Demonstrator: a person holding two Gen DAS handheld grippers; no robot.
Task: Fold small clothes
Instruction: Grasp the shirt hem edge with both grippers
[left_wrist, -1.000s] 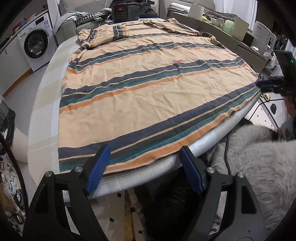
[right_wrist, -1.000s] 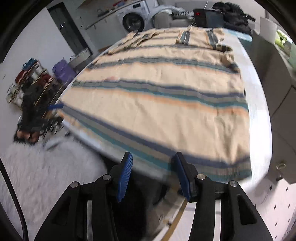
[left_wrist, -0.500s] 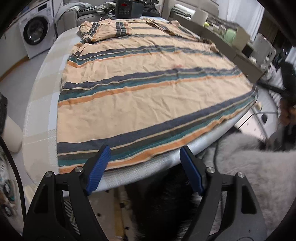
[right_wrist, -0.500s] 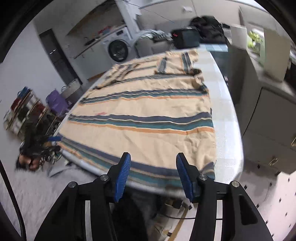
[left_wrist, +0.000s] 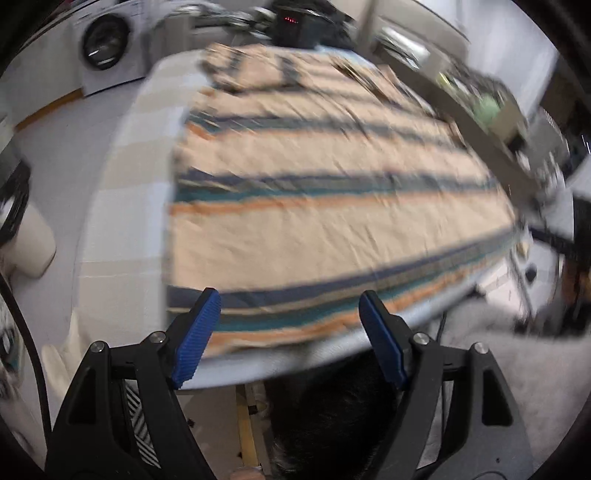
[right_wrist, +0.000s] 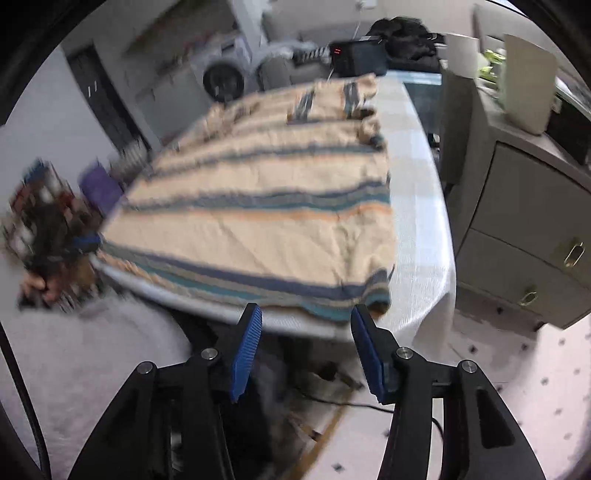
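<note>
The striped shirt (left_wrist: 332, 206) lay spread flat on the table (left_wrist: 122, 221), its hem along the near edge and its sleeves tucked in at the far end. I judged the main folds not yet made. My left claw (left_wrist: 290, 334) stood wide and empty at the hem. My right claw (right_wrist: 304, 349), partly spread and empty, hung just off the shirt's near right corner.
</note>
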